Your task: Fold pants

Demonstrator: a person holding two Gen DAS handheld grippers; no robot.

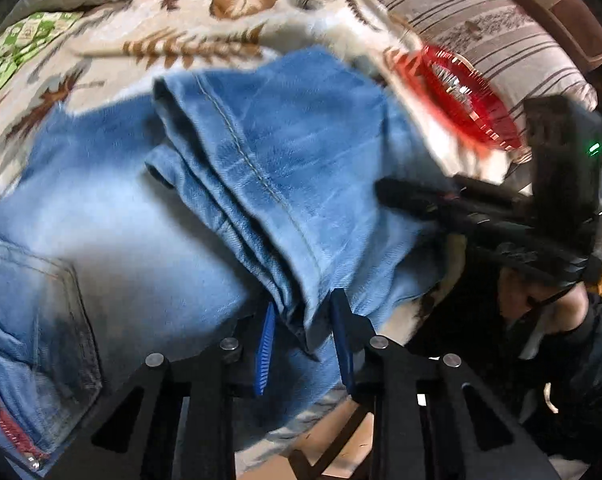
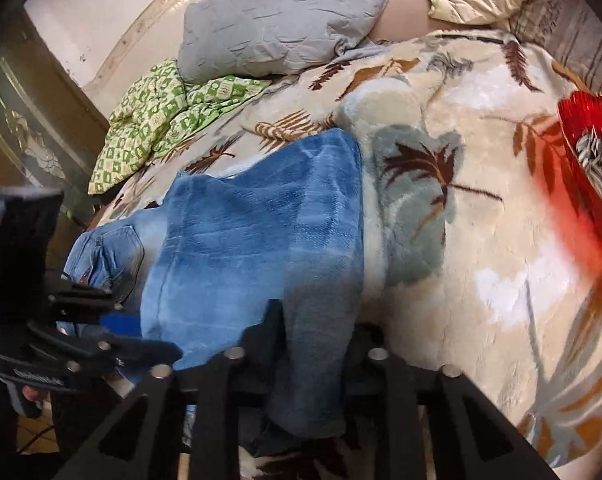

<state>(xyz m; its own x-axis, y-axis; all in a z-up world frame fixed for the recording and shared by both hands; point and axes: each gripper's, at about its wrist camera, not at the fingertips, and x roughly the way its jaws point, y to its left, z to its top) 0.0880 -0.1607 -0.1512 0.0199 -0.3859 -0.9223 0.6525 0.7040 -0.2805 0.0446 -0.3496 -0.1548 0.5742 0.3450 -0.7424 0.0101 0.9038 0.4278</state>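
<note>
Light blue jeans (image 1: 261,152) lie on a leaf-patterned blanket (image 1: 113,40), with the legs doubled over the seat part. A back pocket (image 1: 33,312) shows at lower left. My left gripper (image 1: 303,340) is shut on a bunched edge of the jeans between its blue pads (image 1: 264,350). In the right wrist view my right gripper (image 2: 313,344) is shut on the jeans (image 2: 257,232); the denim covers its pads. The right gripper also shows in the left wrist view (image 1: 385,192), and the left one in the right wrist view (image 2: 141,328).
A red bowl of seeds (image 2: 597,160) sits on the blanket (image 2: 481,208) at right, also seen in the left view (image 1: 465,96). A grey pillow (image 2: 285,20) and a green checked cloth (image 2: 157,120) lie at the back. A striped cover (image 1: 481,12) is behind.
</note>
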